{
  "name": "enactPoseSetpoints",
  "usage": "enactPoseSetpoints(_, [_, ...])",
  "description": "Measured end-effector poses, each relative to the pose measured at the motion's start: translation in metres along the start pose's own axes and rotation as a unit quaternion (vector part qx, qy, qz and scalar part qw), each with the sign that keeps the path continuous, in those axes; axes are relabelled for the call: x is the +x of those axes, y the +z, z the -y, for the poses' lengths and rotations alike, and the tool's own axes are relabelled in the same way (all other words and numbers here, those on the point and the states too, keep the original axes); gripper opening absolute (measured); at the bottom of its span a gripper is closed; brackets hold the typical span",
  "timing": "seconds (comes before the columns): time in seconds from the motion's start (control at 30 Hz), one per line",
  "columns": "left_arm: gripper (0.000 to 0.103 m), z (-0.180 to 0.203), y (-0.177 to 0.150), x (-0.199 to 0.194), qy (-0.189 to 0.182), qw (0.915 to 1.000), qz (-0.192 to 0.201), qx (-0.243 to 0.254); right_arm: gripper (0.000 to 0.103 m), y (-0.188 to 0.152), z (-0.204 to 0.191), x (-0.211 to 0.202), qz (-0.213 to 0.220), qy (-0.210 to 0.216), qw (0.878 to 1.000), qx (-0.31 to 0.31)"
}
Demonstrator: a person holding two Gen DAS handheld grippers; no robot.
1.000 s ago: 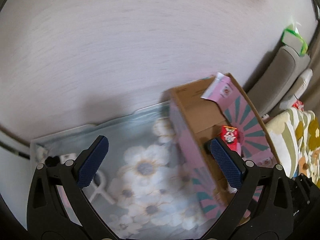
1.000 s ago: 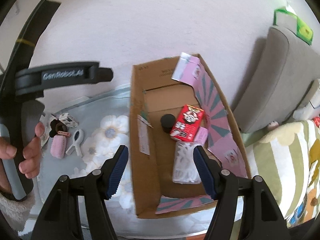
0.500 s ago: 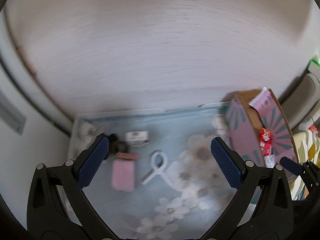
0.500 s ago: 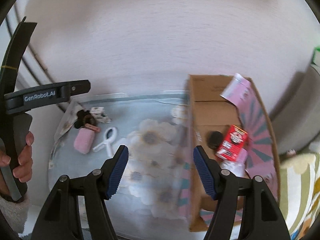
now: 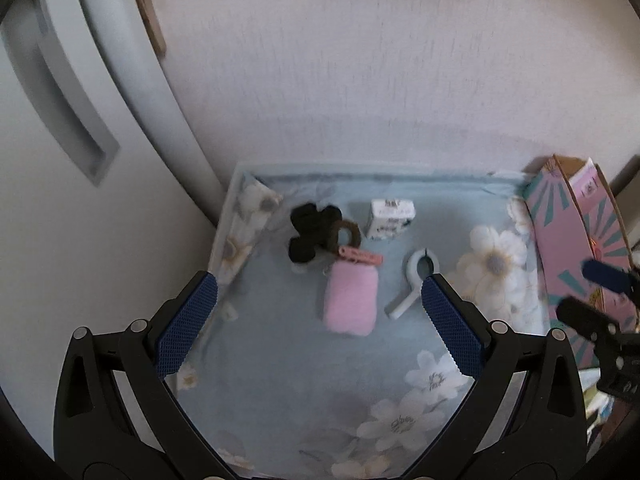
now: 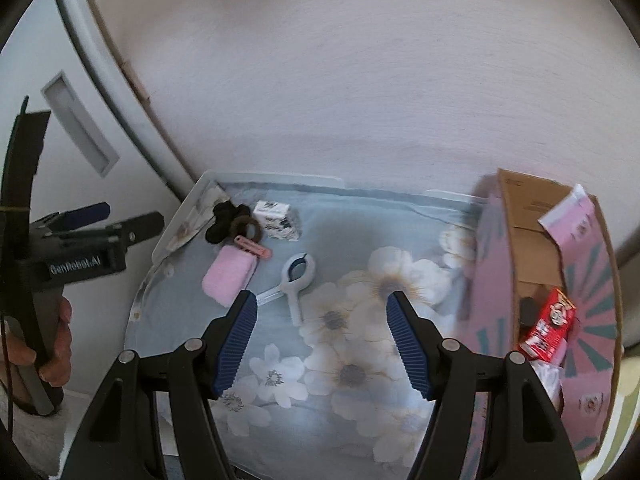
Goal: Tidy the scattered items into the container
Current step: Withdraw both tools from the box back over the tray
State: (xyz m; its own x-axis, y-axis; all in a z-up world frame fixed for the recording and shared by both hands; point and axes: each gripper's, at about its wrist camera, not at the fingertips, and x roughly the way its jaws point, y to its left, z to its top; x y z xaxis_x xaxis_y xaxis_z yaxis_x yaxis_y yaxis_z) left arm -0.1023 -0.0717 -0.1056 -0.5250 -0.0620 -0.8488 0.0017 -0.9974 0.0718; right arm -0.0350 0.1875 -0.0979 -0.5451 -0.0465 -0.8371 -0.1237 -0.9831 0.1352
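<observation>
Two grippers hang above a blue floral cloth (image 5: 304, 364), both with jaws spread wide and nothing between them. In the left wrist view, the left gripper (image 5: 318, 322) sits over the cluster of loose items at the cloth's far left corner. A pink pad (image 5: 351, 299) lies nearest its fingers, with a pink clip (image 5: 360, 256) touching the pad's far edge. Just beyond are a brown hair tie (image 5: 346, 234) and a black scrunchie (image 5: 310, 232), pressed against each other. A small white box (image 5: 391, 218) stands just right of them, apart from the pad. A white peg (image 5: 416, 280) lies right of the pad, its handle end close to the right finger pad (image 5: 450, 328).

The right gripper (image 6: 322, 342) hovers nearer the cloth's middle; the same peg (image 6: 295, 280) lies just beyond its left finger. The box (image 6: 560, 272), cardboard with pink striped sides, stands at the cloth's right edge. Inside it a red packet (image 6: 548, 328) leans against the far wall, with a dark round thing (image 6: 528, 310) beside it, too unclear to name. At the left of the right wrist view, a hand (image 6: 48, 344) grips the left tool's handle.
</observation>
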Motion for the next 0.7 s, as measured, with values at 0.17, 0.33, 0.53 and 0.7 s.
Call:
enactPoseSetpoints(0.17, [0.102,-0.005,-0.014,0.031,0.027,0.9989,-0.036,0.015,0.063,0.003,-0.013,0.022,-0.026,-0.007,0.999,-0.032])
enactPoseSetpoints(0.33, [0.102,-0.002,-0.027,0.059,0.042,0.9965,-0.065,0.031,0.063,0.005,-0.017,0.050,-0.056,-0.005,0.998,-0.030])
enactPoseSetpoints(0.53, [0.102,0.000,-0.038,0.086,0.000,0.9964,-0.081,0.027,0.063,0.007,-0.018,0.090,-0.094,-0.005,0.995,-0.024])
enactPoseSetpoints(0.7, [0.102,0.002,-0.040,0.104,-0.015,0.9956,-0.091,0.020,0.063,0.006,-0.022,0.117,-0.110,-0.002,0.994,-0.021])
